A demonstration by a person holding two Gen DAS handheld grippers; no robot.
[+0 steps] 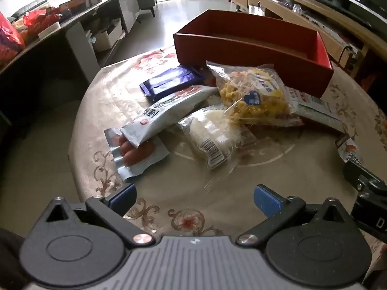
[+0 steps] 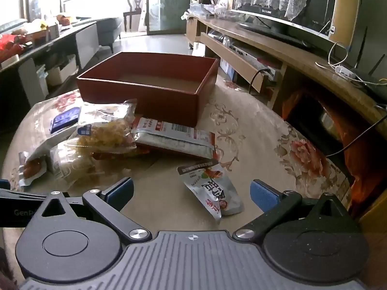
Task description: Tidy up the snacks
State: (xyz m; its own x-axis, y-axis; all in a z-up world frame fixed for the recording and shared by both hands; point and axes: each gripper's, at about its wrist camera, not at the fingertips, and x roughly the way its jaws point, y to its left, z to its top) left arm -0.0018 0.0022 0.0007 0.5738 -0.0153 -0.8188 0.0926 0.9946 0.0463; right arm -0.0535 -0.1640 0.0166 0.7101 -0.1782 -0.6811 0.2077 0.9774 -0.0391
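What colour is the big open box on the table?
The box is dark red outside, with a brownish floor inside; the right wrist view shows it best.

right gripper (image 2: 191, 192) jaws wide apart over floral tablecloth (image 2: 254, 130), silver snack pouch (image 2: 212, 191) lying between the fingers; snack pile (image 2: 108, 133) left, against the front wall of red box (image 2: 150, 84)

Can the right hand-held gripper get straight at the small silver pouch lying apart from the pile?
Probably yes. The right hand-held gripper is open, and the small silver pouch lies flat on the table just ahead between its fingers, apart from the snack pile, with nothing on top.
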